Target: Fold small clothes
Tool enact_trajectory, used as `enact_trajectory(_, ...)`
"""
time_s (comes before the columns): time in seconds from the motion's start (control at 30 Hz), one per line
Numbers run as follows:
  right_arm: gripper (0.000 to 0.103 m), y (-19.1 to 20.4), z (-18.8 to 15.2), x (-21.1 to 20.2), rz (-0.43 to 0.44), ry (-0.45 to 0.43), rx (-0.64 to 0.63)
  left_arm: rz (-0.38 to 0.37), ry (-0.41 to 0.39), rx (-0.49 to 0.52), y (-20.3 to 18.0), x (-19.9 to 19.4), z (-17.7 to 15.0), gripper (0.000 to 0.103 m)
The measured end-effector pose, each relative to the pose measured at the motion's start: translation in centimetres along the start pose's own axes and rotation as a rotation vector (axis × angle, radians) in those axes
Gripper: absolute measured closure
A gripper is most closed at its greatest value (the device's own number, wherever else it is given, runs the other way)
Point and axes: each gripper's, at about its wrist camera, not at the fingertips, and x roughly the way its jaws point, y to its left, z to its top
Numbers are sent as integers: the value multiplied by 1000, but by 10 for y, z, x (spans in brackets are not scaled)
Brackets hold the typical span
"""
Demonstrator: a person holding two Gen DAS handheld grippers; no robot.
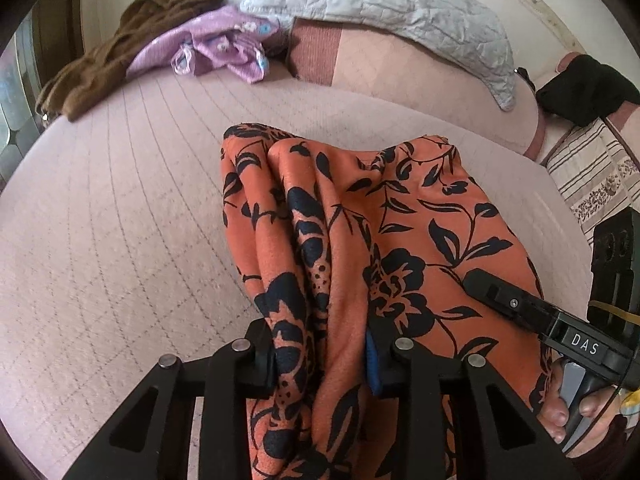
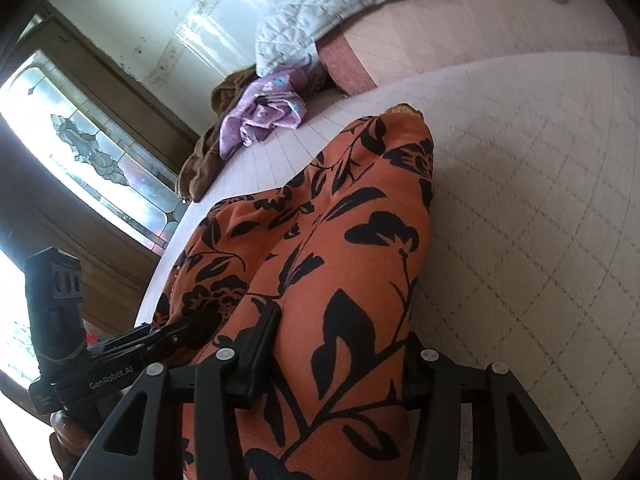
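An orange garment with black flowers [image 1: 360, 220] lies bunched on the pale pink quilted bed [image 1: 120, 220], its near end lifted. My left gripper [image 1: 322, 344] is shut on a thick fold of it, with cloth filling the gap between the fingers. In the right wrist view the same garment [image 2: 340, 220] runs away from my right gripper [image 2: 340, 344], which is shut on another bunched part of it. The right gripper [image 1: 520, 304] also shows at the cloth's right edge in the left wrist view, held by a person's fingers [image 1: 560, 412]. The left gripper [image 2: 180, 332] grips the cloth's left side.
A purple garment [image 1: 216, 44] and a brown one [image 1: 100, 64] lie at the bed's far left. A grey quilted blanket [image 1: 400, 8] covers a pink bolster [image 1: 400, 72] at the back. Black cloth [image 1: 588, 88] and striped fabric [image 1: 592, 176] sit right. A leaded-glass window [image 2: 92, 148] stands beyond the bed's edge.
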Motion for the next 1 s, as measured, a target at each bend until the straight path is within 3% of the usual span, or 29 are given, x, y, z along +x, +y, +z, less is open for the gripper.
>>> enact_trajectory(0.37, 53, 12, -10, -36, 4, -75, -31, -30, -45, 4, 4, -17, -5, 69)
enact_trajectory(0.63, 53, 12, -27, -77, -43, -82, -40, -61, -33, 26, -28, -30, -20, 69)
enact_trajectory(0.77, 53, 0, -44, -99, -61, -86, 3, -32, -17, 74, -48, -34, -40, 68)
enact_trajectory(0.9, 53, -15, -54, -90, -99, -39, 55, 40, 86, 112, -48, 5, -55, 64)
enact_trajectory(1.0, 47, -31, -60, -56, -192, 84, 112, 61, 77, 130, -45, 12, -55, 56)
